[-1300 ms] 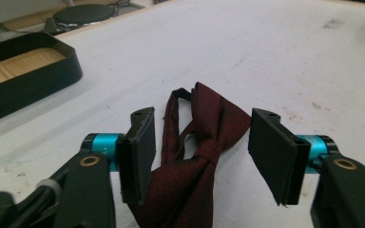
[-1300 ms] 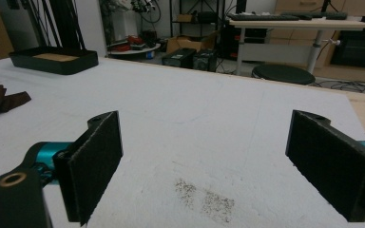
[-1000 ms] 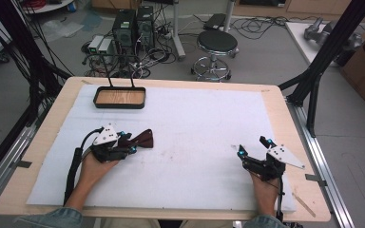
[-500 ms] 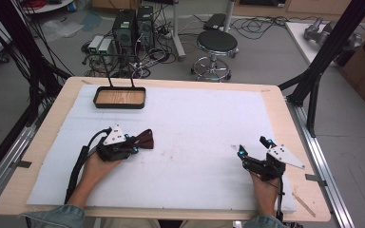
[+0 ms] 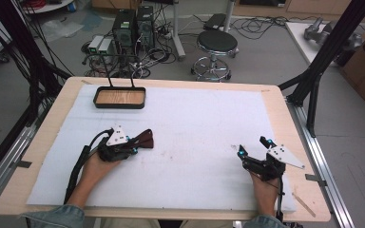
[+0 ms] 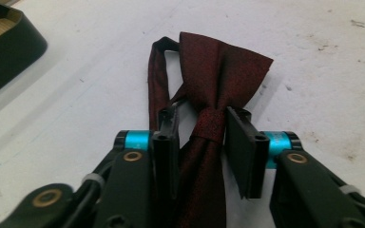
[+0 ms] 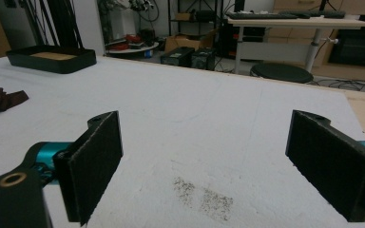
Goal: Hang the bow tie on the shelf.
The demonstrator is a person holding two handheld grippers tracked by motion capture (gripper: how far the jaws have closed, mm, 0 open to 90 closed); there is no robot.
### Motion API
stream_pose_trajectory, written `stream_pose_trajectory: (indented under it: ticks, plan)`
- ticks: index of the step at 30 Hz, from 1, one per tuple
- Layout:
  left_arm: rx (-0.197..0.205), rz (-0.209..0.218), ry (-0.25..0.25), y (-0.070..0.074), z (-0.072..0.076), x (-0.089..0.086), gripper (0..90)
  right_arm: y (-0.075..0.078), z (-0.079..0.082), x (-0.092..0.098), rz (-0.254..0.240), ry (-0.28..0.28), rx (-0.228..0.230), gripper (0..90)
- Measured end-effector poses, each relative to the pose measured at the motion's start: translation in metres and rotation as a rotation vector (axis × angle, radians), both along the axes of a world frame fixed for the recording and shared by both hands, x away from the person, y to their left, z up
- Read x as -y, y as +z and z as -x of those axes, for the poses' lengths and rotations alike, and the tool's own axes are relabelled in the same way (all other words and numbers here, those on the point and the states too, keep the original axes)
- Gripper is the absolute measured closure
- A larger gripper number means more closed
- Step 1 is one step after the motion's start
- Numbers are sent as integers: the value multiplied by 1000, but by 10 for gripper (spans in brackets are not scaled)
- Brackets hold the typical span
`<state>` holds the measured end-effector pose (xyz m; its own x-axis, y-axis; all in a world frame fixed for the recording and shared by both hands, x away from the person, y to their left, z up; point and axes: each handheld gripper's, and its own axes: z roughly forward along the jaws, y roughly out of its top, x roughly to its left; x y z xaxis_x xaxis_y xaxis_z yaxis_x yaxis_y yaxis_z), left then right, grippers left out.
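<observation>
A dark red bow tie (image 5: pixel 145 139) lies on the white mat (image 5: pixel 195 118), left of centre. My left gripper (image 5: pixel 135 145) is shut on it: in the left gripper view the two jaws close narrowly on the bow tie's (image 6: pixel 218 76) central knot, and a thin strap loops out on the left. The left gripper (image 6: pixel 202 118) rests low on the mat. My right gripper (image 5: pixel 252 146) sits on the right side of the mat with its jaws wide apart and nothing between them. The right gripper (image 7: pixel 204 137) view shows the bow tie (image 7: pixel 0 102) far off at the left edge.
A black tray (image 5: pixel 120 105) with a wooden bottom stands at the back left of the mat; the same tray (image 6: pixel 9 52) (image 7: pixel 52 64) appears in both gripper views. Bare wooden table edge (image 5: pixel 285 123) frames the mat. A stool (image 5: pixel 217 42) and computer cases (image 5: pixel 133 23) stand beyond the table.
The left gripper has shifted slightly right toward the bow tie and turned a little at the wrist. The right gripper has stayed where it was.
</observation>
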<state>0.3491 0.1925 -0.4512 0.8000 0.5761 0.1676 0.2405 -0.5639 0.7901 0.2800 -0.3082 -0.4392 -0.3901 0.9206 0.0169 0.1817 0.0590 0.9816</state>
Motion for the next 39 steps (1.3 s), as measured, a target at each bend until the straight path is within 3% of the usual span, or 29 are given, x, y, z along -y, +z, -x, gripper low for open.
stream_pose_trajectory:
  ticks: [8,10,11,12,15,20,26,30,39]
  plan:
    - [7,-10,-13,4,2,-2,766,0,0,0,2,0,1,110]
    - [17,10,-17,7,3,-5,772,0,0,0,0,1,1,110]
    - [19,51,-38,13,4,-8,772,0,-1,0,0,2,-2,110]
    - [19,51,-38,13,4,-8,772,0,-1,0,0,2,-2,110]
    - [5,131,-55,23,2,-12,772,0,-1,1,-4,2,-4,110]
    - [-2,185,-69,35,-4,-14,772,0,-1,1,-3,3,-2,110]
    - [4,201,-96,47,-15,-10,772,-1,-2,1,-1,5,-3,110]
    - [17,236,-108,66,-28,-10,772,-1,-2,0,-6,6,-9,110]
    - [32,262,-82,91,-55,-10,772,-1,-2,1,-3,5,-10,110]
